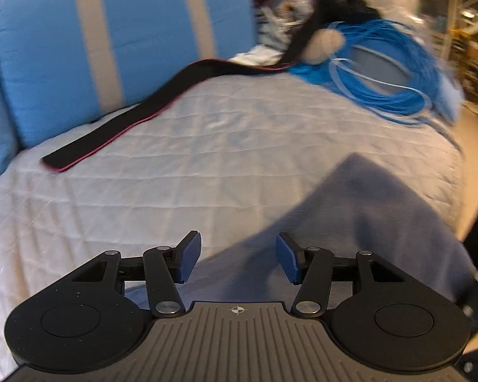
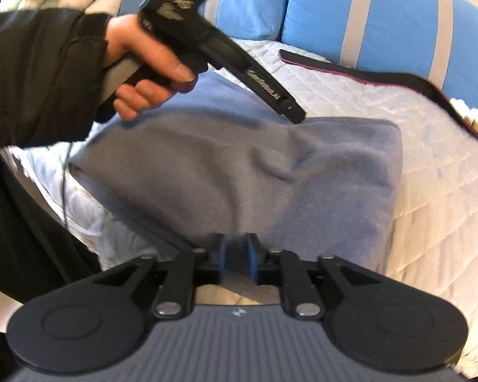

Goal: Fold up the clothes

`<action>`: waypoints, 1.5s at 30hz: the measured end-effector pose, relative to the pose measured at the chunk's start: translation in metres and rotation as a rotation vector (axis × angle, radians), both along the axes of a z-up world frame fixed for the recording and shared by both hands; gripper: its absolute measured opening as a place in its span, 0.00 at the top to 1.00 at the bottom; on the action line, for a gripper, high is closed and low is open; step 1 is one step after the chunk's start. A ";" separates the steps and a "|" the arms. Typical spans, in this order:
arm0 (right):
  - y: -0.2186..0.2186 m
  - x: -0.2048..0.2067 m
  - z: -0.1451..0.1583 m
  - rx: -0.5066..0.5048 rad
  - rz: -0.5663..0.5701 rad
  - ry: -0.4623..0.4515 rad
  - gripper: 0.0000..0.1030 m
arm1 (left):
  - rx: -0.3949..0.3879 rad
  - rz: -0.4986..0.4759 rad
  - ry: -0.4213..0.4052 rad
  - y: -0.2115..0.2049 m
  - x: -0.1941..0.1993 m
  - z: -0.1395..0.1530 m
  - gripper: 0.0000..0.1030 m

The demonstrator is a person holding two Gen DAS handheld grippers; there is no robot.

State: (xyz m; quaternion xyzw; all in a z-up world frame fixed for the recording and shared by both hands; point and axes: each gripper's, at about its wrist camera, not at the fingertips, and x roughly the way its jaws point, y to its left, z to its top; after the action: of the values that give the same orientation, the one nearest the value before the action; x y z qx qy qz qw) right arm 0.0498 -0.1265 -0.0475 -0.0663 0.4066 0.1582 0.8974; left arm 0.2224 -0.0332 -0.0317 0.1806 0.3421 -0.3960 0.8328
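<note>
White quilted bedspread spread over the bed, blue cushions with grey stripes propped along the far left, black strap edged in pink laid beside them, blue cable coil dumped far right, blurred shelving seen beyond.

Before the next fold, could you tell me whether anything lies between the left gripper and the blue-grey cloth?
Nothing visible does. The left gripper hangs open right over the near edge of the blue-grey cloth. The black strap and the blue cable coil lie well beyond, on the quilt.
</note>
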 end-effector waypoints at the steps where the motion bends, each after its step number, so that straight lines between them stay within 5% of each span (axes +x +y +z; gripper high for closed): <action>1: 0.001 -0.001 0.001 0.000 0.002 -0.005 0.62 | -0.001 -0.023 -0.006 -0.001 -0.002 0.000 0.51; 4: 0.005 -0.002 0.002 -0.006 0.012 -0.013 0.56 | -0.006 -0.074 -0.017 -0.007 -0.007 -0.002 0.52; 13: 0.004 -0.002 -0.001 -0.002 0.024 -0.008 0.50 | 0.048 -0.201 -0.061 -0.030 -0.016 -0.007 0.80; 19: 0.007 -0.003 -0.002 -0.007 0.039 -0.008 0.45 | 0.047 -0.206 -0.022 -0.035 -0.007 -0.013 0.84; 23: 0.007 -0.003 -0.003 -0.003 0.044 -0.006 0.42 | 0.037 -0.190 0.019 -0.037 -0.001 -0.012 0.95; 30: 0.009 -0.003 -0.004 -0.005 0.049 -0.002 0.38 | -0.025 -0.111 -0.022 -0.027 0.009 0.008 0.97; 36: 0.012 -0.004 -0.006 -0.025 0.060 -0.003 0.35 | 0.037 -0.108 -0.084 -0.042 0.001 0.002 0.96; 42: 0.014 -0.006 -0.007 -0.033 0.076 -0.001 0.32 | -0.017 -0.077 0.000 -0.028 0.016 0.011 0.90; 45: 0.013 -0.005 -0.007 -0.026 0.075 0.004 0.31 | -0.018 0.010 -0.057 -0.008 0.025 0.022 0.88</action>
State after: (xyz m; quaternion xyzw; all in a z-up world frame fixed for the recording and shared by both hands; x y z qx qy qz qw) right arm 0.0447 -0.1136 -0.0541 -0.0930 0.4076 0.1863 0.8891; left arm 0.2472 -0.0412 -0.0093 0.1825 0.3157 -0.3898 0.8456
